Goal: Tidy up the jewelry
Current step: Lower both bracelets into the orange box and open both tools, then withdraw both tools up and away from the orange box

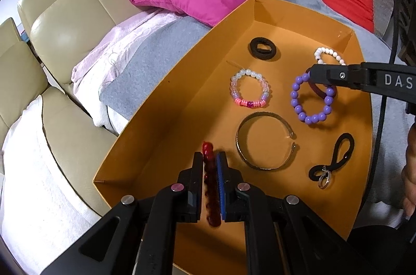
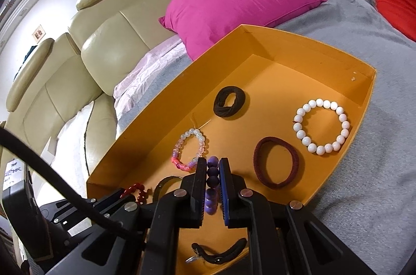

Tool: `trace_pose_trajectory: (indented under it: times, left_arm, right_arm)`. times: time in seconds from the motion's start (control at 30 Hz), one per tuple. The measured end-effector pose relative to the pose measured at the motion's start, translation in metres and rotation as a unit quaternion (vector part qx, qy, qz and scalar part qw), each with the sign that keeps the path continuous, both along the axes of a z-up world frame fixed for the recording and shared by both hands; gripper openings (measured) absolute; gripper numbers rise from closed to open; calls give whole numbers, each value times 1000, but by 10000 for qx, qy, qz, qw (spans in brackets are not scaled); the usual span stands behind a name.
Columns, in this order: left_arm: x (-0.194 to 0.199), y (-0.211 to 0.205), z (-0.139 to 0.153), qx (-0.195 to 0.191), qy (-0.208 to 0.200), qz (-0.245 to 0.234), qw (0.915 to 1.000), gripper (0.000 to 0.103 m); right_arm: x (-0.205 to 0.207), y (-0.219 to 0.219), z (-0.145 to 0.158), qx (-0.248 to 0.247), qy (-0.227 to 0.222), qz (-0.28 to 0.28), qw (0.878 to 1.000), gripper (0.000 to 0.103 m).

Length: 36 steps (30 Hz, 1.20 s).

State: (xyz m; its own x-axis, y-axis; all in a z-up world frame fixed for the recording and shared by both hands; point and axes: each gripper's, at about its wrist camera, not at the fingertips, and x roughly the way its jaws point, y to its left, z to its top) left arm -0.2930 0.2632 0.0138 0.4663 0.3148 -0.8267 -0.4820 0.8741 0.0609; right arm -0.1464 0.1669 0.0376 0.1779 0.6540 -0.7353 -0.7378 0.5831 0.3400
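The left hand-held gripper [image 1: 210, 165] is clenched on a red bead bracelet [image 1: 208, 147] at the orange tray's [image 1: 161, 124] near-left corner. The right hand-held gripper [image 2: 211, 168] pinches a purple bracelet [image 2: 212, 178]; at its 2 o'clock lies a maroon hair tie [image 2: 276, 162], beyond it white beads [image 2: 322, 125].

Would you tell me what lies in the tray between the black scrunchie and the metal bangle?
The pink-and-white beaded bracelet lies between the black scrunchie and the metal bangle on the orange tray; the left wrist view shows it.
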Motion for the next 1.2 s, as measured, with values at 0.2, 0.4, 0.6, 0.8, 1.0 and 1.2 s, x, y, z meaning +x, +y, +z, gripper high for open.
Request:
trace_pose_trajectory:
  times: [0.2,0.4,0.6,0.8,1.0,1.2]
  left_arm:
    - [0,2,-1,10,60,81,9999,33]
    - [-1,1,1,167,51,164,9997,46]
    - [-1,-2,8,414,26,225,9989,56]
    - [-1,-8,22,698,-88,244,9972,60]
    - [-5,-17,50,975,-353,303,9941,65]
    - [-6,-31,75,1281,-372,422,9902,67]
  right_arm:
    - [4,-3,-2,-73,54,-109,9999,11]
    - [7,-6,-1,-75,74,-180,9998,12]
    - [9,-10,1,-72,70,-206,9997,12]
    - [9,-15,6,-30,21,-229,9997,12]
    - [7,-28,21,101,-115,-226,9996,12]
    - [2,-43,35,150,-363,-253,9989,25]
